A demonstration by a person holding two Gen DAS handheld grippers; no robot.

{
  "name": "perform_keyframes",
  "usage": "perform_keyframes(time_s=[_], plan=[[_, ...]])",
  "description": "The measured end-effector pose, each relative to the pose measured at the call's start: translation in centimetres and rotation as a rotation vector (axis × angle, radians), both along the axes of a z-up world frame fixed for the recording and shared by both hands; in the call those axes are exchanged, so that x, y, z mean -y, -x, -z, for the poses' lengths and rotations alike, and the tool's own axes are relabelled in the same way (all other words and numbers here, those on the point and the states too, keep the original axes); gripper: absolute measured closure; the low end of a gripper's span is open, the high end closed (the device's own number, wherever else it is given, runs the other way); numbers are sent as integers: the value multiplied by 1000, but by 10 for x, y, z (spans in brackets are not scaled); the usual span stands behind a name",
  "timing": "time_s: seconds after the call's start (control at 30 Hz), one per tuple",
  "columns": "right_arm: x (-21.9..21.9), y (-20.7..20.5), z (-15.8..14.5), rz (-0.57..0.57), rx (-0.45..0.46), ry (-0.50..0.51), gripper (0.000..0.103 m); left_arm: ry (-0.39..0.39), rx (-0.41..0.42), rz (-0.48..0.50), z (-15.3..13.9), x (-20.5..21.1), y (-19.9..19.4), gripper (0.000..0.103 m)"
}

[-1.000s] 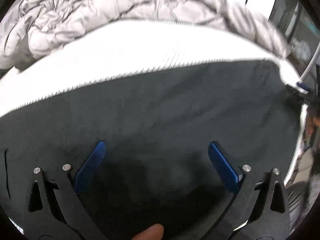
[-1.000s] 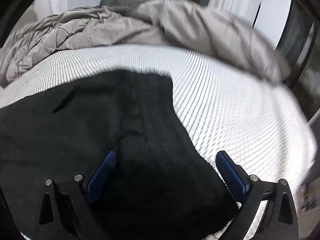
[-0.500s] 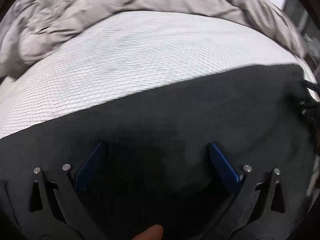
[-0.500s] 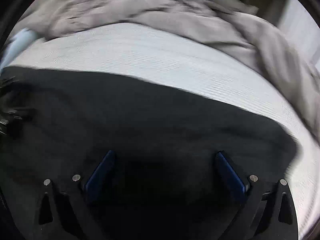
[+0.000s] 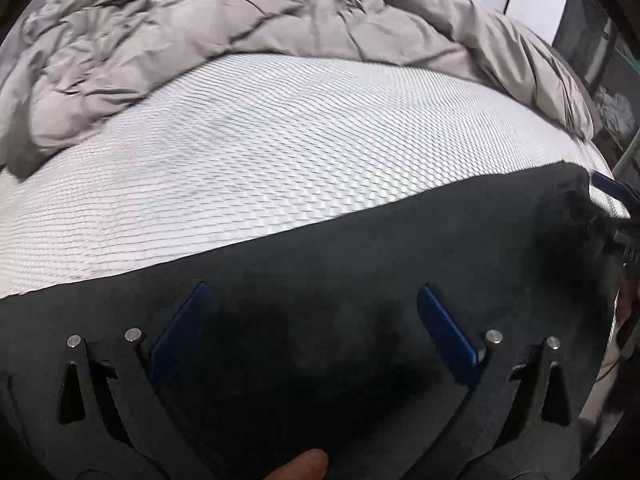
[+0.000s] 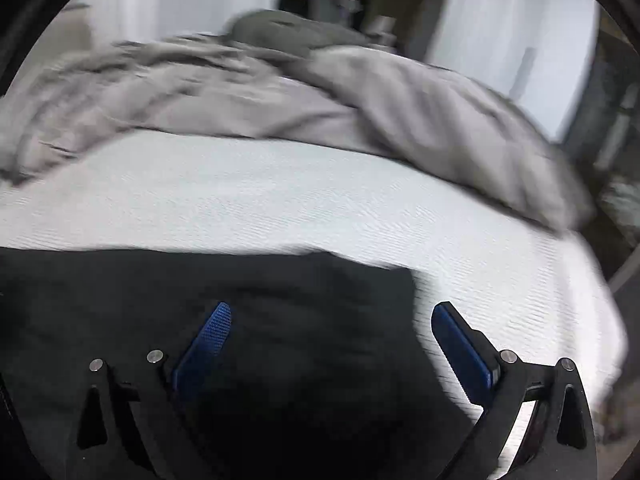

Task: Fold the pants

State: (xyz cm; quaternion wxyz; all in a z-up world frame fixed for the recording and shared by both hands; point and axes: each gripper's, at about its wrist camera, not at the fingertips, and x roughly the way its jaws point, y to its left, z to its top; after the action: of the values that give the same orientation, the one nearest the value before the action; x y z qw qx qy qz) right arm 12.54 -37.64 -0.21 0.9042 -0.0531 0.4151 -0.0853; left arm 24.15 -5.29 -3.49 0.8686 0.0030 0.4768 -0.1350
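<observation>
The black pants (image 5: 360,248) lie flat on the white textured mattress (image 5: 280,152), filling the lower half of both views. In the right wrist view the pants (image 6: 240,292) end at a corner near the middle right. My left gripper (image 5: 312,300) is open, its blue fingers spread just above the cloth. My right gripper (image 6: 332,316) is open over the pants' right end, with its right finger (image 6: 460,344) over bare mattress. The right gripper's blue tip also shows in the left wrist view (image 5: 608,188) at the pants' far right corner. Neither holds anything.
A crumpled grey duvet (image 5: 240,28) is piled along the far side of the mattress, also seen in the right wrist view (image 6: 280,92). The bed's right edge and dark furniture (image 5: 600,60) lie at far right. Curtains (image 6: 512,20) hang behind.
Both grippers have pulled back toward the near edge of the pants and tilted up, so more mattress and duvet show. The right wrist view has swung right to the pants' end.
</observation>
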Motion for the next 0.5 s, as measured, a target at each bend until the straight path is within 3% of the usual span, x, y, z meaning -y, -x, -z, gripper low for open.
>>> perform_keyframes(time_s=[0.1,0.2,0.23,0.27,0.37,0.5], plan=[[-58,-29,21,-189,-66,-64,1,-16,-55,15,23,17,-11,1],[-81,-52,51,-300,-166,-167,2,3,-56,9,27,13,-14,1],[-79,-52,59,-274,-196,-177,3,13,-56,5,27,11,-14,1],[-66,-57,66,-198,-211,-109,3,19,-56,-2,28,7,-14,1],[-15,-53,67,38,-177,96,1,44,-53,-17,29,-1,-12,1],[47,-41,63,316,-151,220,1,26,-41,-11,26,4,-1,1]])
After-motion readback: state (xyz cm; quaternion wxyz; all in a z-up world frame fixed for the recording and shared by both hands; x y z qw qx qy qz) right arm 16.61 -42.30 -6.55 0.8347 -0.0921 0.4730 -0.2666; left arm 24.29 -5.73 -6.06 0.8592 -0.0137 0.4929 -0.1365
